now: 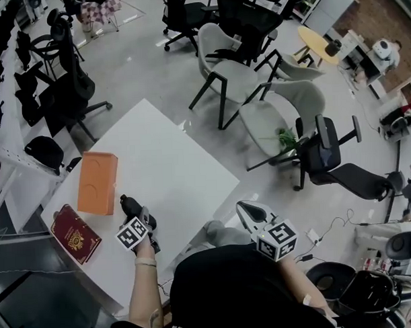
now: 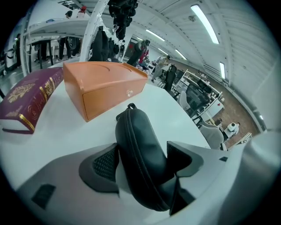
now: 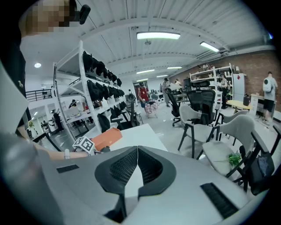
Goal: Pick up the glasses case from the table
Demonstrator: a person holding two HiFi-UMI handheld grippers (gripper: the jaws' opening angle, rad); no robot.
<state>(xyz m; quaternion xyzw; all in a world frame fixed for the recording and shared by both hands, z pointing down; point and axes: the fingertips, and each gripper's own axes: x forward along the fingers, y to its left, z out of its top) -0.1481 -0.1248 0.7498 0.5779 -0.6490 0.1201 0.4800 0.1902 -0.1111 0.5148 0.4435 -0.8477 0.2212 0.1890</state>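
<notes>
left gripper (image 2: 142, 151): jaws spread wide, either side of the case, not squeezing
glasses case (image 2: 131, 127): one, black, lying on the white table (image 1: 172, 161)
right gripper (image 3: 137, 151): jaws together, empty
nearby: one orange box (image 1: 97, 182), one red book (image 1: 74, 233)

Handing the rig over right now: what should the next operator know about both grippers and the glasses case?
Left gripper: open, with its jaws on either side of the black glasses case but not clamped on it.
Right gripper: shut, empty, held off to the side of the table.
Things: the case lies on the white table, near the orange box. A red book lies beside the box.
Done: the left gripper has reached the case.
Left: close on the case and lift it off the table.
</notes>
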